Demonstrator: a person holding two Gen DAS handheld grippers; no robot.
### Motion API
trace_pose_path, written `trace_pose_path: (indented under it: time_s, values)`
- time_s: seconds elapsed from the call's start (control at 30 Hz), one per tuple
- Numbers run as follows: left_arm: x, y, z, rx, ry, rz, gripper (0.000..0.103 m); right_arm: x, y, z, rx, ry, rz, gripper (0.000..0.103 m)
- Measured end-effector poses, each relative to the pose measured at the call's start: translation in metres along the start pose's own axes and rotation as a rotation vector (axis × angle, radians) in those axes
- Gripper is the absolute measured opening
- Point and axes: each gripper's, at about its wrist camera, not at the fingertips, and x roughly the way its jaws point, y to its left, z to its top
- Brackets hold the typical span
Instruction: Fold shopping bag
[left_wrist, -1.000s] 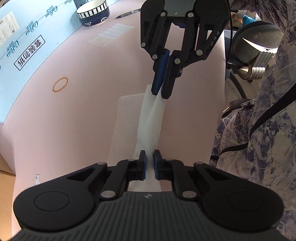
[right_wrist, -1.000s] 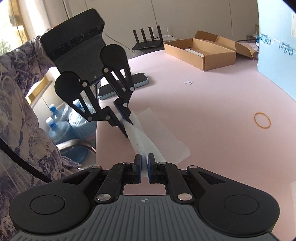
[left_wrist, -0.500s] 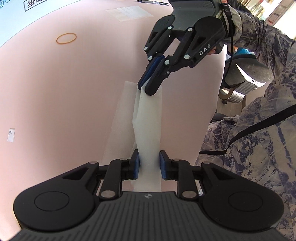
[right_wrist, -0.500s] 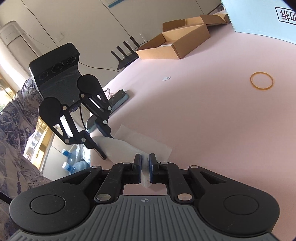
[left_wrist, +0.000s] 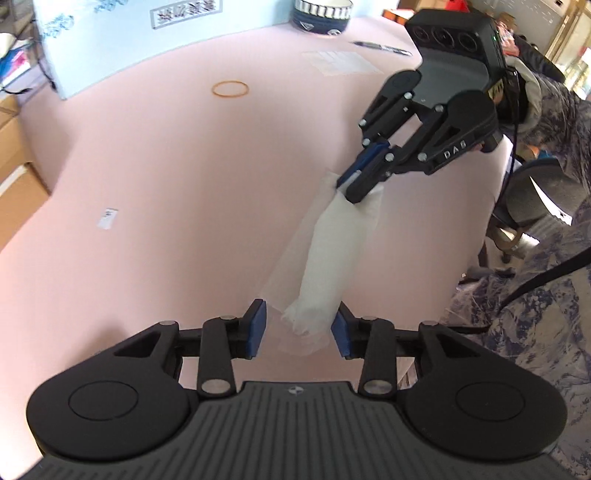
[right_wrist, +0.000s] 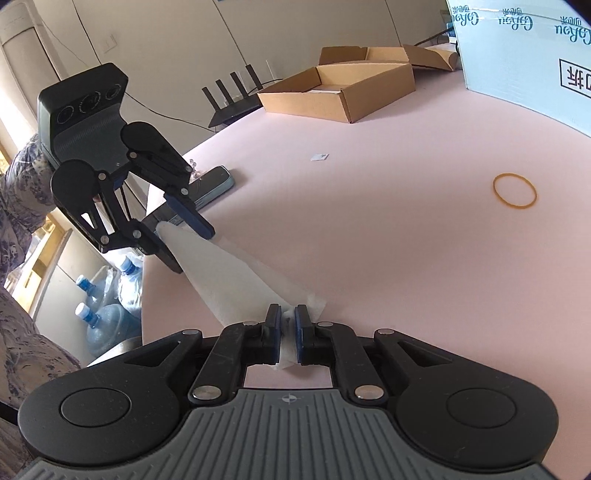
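A white, thin shopping bag (left_wrist: 328, 258) is folded into a long narrow strip over the pink table (left_wrist: 166, 177). My right gripper (right_wrist: 289, 325) is shut on one end of the bag (right_wrist: 229, 273); the left wrist view shows it (left_wrist: 354, 184) pinching the far end. My left gripper (left_wrist: 298, 330) has its jaws opening, and the bag's near end lies loose between the blue pads without being pressed. From the right wrist view the left gripper (right_wrist: 188, 251) straddles the bag's far tip near the table edge.
A rubber band (left_wrist: 229, 88) and a small paper label (left_wrist: 108, 218) lie on the table. A striped bowl (left_wrist: 321, 14) and pen (left_wrist: 380, 48) sit at the back. A phone (right_wrist: 210, 184), cardboard box (right_wrist: 340, 92) and router (right_wrist: 232, 96) stand beyond. Water bottles (right_wrist: 99, 321) are below the edge.
The left jaws have parted and let go of the bag's near end, and the left hand has rolled and shifted sideways. The right gripper stays shut on its end, a little lower.
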Motion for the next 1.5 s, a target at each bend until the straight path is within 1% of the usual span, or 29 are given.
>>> trace_pose_path:
  time_s: [0.07,0.1,0.13,0.2,0.27,0.33,0.37,0.4,0.43,0.47,0.5,0.57,0.6,0.67,0.77,0.8,0.83,0.87,0.9,0.97,1.0,1.07,1.1,1.13,1.2,1.27,1.3,1.43,1.5]
  values:
    - [-0.029,-0.002,-0.011,-0.082,-0.13,0.034,0.034,0.001,0.006,-0.002,-0.022,-0.01,-0.027,0.006]
    - [-0.044,-0.011,-0.016,-0.109,-0.215,0.056,0.034,0.001,0.009,-0.003,-0.034,-0.015,-0.043,0.006]
    - [-0.057,-0.02,-0.02,-0.128,-0.297,0.074,0.034,0.002,0.011,-0.003,-0.046,-0.017,-0.054,0.006]
    - [-0.07,-0.04,-0.024,-0.128,-0.437,0.093,0.035,0.005,0.015,-0.002,-0.066,-0.022,-0.076,0.006]
    - [-0.066,-0.059,-0.024,-0.121,-0.533,0.098,0.035,0.007,0.019,-0.002,-0.082,-0.026,-0.098,0.006]
    - [-0.041,-0.076,-0.018,-0.107,-0.568,0.109,0.035,0.009,0.025,-0.002,-0.114,-0.029,-0.126,0.008]
    - [-0.029,-0.079,-0.016,-0.112,-0.567,0.092,0.031,0.009,0.03,-0.003,-0.154,-0.032,-0.149,0.01]
    - [-0.019,-0.08,-0.014,-0.125,-0.569,0.077,0.025,0.01,0.034,-0.004,-0.189,-0.036,-0.173,0.016]
    - [-0.003,-0.078,-0.013,-0.153,-0.568,0.063,0.009,0.01,0.036,-0.005,-0.194,-0.043,-0.211,0.029]
    - [0.014,-0.075,-0.014,-0.19,-0.55,0.07,0.005,0.01,0.037,-0.007,-0.195,-0.05,-0.249,0.037]
    - [0.028,-0.071,-0.016,-0.227,-0.533,0.079,0.005,0.01,0.035,-0.007,-0.178,-0.057,-0.28,0.043]
    - [0.042,-0.056,-0.021,-0.291,-0.506,0.111,0.004,0.007,0.027,-0.009,-0.137,-0.071,-0.256,0.043]
    - [0.047,-0.048,-0.025,-0.323,-0.49,0.125,0.003,0.007,0.027,-0.009,-0.145,-0.073,-0.256,0.043]
    - [0.048,-0.038,-0.032,-0.358,-0.493,0.152,0.002,0.009,0.031,-0.009,-0.176,-0.076,-0.274,0.043]
    - [0.045,-0.032,-0.035,-0.36,-0.486,0.15,0.003,0.01,0.044,-0.011,-0.258,-0.103,-0.333,0.043]
    - [0.045,-0.032,-0.035,-0.346,-0.481,0.148,0.003,0.008,0.05,-0.013,-0.277,-0.127,-0.353,0.038]
    - [0.045,-0.032,-0.034,-0.334,-0.476,0.15,0.003,0.003,0.055,-0.015,-0.29,-0.153,-0.351,0.029]
    - [0.045,-0.032,-0.034,-0.327,-0.47,0.152,0.003,-0.003,0.06,-0.018,-0.309,-0.178,-0.353,0.023]
    - [0.045,-0.033,-0.034,-0.319,-0.464,0.154,0.003,-0.009,0.069,-0.022,-0.375,-0.193,-0.381,0.018]
    - [0.045,-0.034,-0.035,-0.298,-0.454,0.155,0.003,-0.022,0.087,-0.031,-0.513,-0.22,-0.442,0.018]
    - [0.045,-0.033,-0.035,-0.285,-0.446,0.151,0.003,-0.026,0.099,-0.039,-0.627,-0.21,-0.504,0.018]
    - [0.045,-0.031,-0.034,-0.272,-0.432,0.135,0.003,-0.029,0.115,-0.053,-0.813,-0.174,-0.579,0.02]
    - [0.046,-0.029,-0.033,-0.269,-0.425,0.123,0.003,-0.028,0.121,-0.059,-0.907,-0.147,-0.608,0.022]
    - [0.046,-0.026,-0.032,-0.267,-0.418,0.109,0.003,-0.026,0.126,-0.065,-0.987,-0.121,-0.628,0.026]
    - [0.046,-0.021,-0.031,-0.272,-0.406,0.079,0.003,-0.016,0.13,-0.074,-1.108,-0.062,-0.647,0.034]
    - [0.047,-0.017,-0.03,-0.273,-0.395,0.056,0.003,-0.003,0.132,-0.081,-1.233,0.007,-0.653,0.034]
    - [0.047,-0.015,-0.03,-0.271,-0.389,0.047,0.003,0.006,0.131,-0.083,-1.285,0.045,-0.642,0.034]
    - [0.047,-0.01,-0.029,-0.269,-0.375,0.016,0.003,0.033,0.126,-0.082,-1.431,0.14,-0.619,0.034]
    - [0.047,-0.008,-0.029,-0.272,-0.371,-0.001,0.003,0.041,0.122,-0.083,-1.498,0.163,-0.622,0.033]
